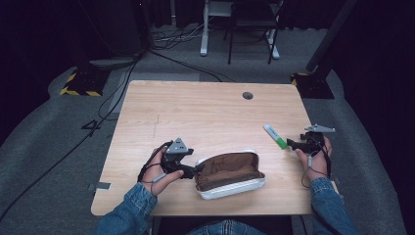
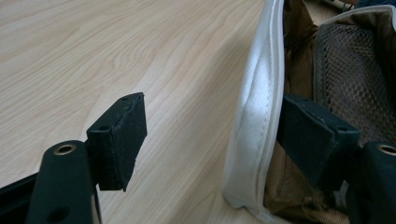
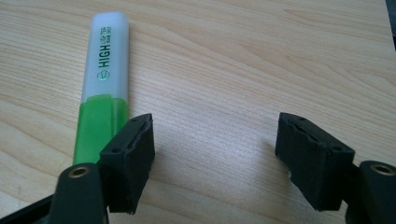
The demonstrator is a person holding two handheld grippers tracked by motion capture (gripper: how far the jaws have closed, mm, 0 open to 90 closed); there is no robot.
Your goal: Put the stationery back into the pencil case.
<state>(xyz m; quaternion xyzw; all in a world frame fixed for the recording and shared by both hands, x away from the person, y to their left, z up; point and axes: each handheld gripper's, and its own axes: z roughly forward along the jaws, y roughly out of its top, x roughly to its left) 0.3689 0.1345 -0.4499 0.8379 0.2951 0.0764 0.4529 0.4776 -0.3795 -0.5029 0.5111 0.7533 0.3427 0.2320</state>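
Now | left gripper [image 1: 195, 170]: jaws wide, astride pencil case [image 1: 230, 174] left rim, near centre, to hold it open | right gripper [image 1: 289, 142]: wide, empty, beside highlighter [image 1: 275, 136], far right, ready to grasp

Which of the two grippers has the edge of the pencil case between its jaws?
The left gripper: its open jaws straddle the white rim of the pencil case. The right gripper is open over bare table, with the green highlighter beside one jaw.
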